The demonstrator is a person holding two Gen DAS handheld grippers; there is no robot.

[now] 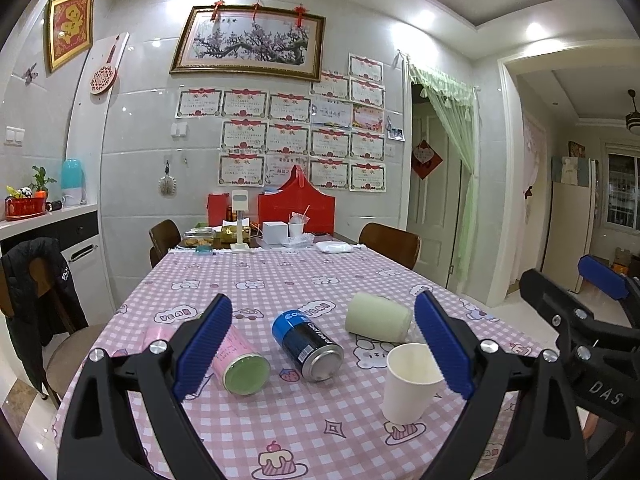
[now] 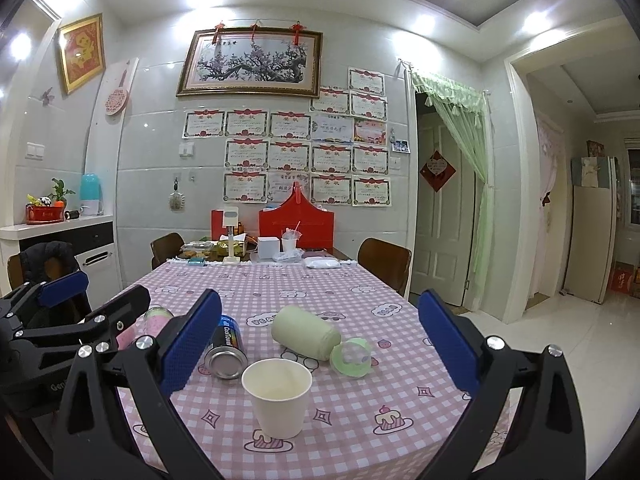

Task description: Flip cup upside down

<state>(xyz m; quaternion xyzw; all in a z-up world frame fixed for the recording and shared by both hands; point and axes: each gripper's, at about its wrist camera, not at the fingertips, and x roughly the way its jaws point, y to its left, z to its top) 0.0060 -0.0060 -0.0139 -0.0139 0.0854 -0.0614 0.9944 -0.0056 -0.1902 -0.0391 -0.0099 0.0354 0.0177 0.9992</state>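
The paper cup [image 2: 277,396] stands upright, mouth up, near the table's near edge, empty and light. Squeeze too hard and its thin wall likely buckles; clip the rim and it tips toward the blue can [image 2: 227,347] lying just beyond. The right gripper [image 2: 318,354] hangs wide apart, empty, the cup between its fingers but nearer the left one. The left gripper [image 1: 324,352], also spread and empty, has the cup by its right finger.

white cup [image 2: 277,394], pink-and-white checked tablecloth [image 2: 360,408], blue-and-black can [image 1: 306,344].
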